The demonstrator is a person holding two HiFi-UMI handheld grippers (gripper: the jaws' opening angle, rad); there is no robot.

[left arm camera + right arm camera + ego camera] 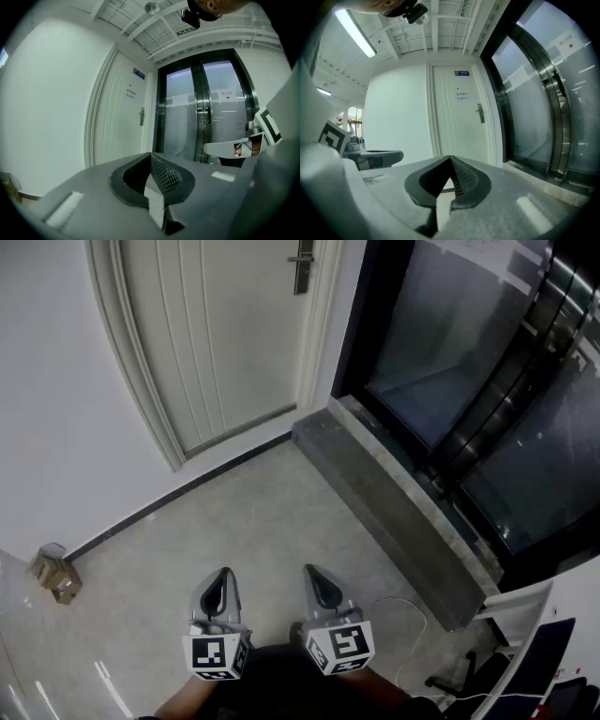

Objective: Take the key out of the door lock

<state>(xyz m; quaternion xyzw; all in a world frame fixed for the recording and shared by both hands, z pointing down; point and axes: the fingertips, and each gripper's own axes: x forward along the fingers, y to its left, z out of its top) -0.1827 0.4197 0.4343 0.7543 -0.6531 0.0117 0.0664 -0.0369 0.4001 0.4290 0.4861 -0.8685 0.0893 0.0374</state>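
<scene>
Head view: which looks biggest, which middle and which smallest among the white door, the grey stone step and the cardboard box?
1. White door
2. Grey stone step
3. Cardboard box, by far the smallest

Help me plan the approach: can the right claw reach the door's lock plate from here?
Probably not yet: the right claw sits low near the person, far short of the lock plate; only floor lies between, so stepping closer should do.
</scene>
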